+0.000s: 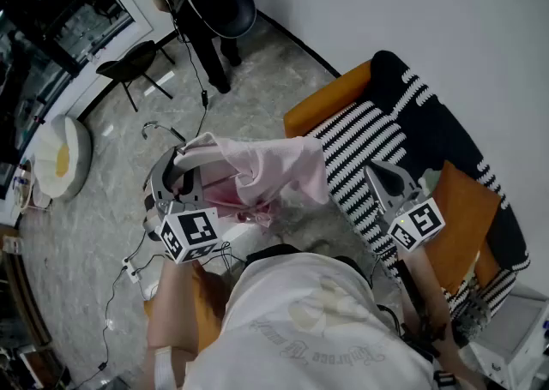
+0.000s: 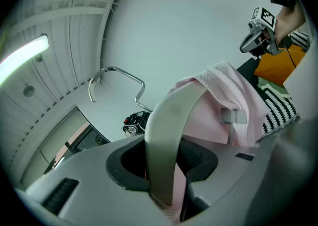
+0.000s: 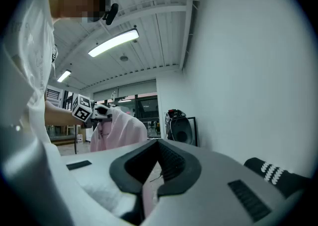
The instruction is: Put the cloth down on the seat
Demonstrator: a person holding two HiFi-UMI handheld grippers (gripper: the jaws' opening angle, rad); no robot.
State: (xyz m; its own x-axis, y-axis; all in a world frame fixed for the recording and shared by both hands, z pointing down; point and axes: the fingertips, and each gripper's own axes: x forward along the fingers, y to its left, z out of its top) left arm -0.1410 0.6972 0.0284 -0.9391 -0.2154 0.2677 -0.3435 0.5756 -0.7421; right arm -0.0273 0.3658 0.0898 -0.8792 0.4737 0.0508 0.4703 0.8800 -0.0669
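We held the pink cloth (image 1: pixel 270 170) clamped in our left gripper's (image 1: pixel 182 165) jaws, up in the air, with the striped seat (image 1: pixel 356 157) just to its right, where our right gripper (image 1: pixel 384 181) hovered closed and empty.

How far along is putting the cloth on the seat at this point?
Done: the pink cloth is picked up, clamped in the left claw. In hand: it hangs in the air at the edge of the striped seat, mostly over the floor, not resting on anything. Left: bring it over the seat, lower it and release. The right claw is shut and empty above the seat.
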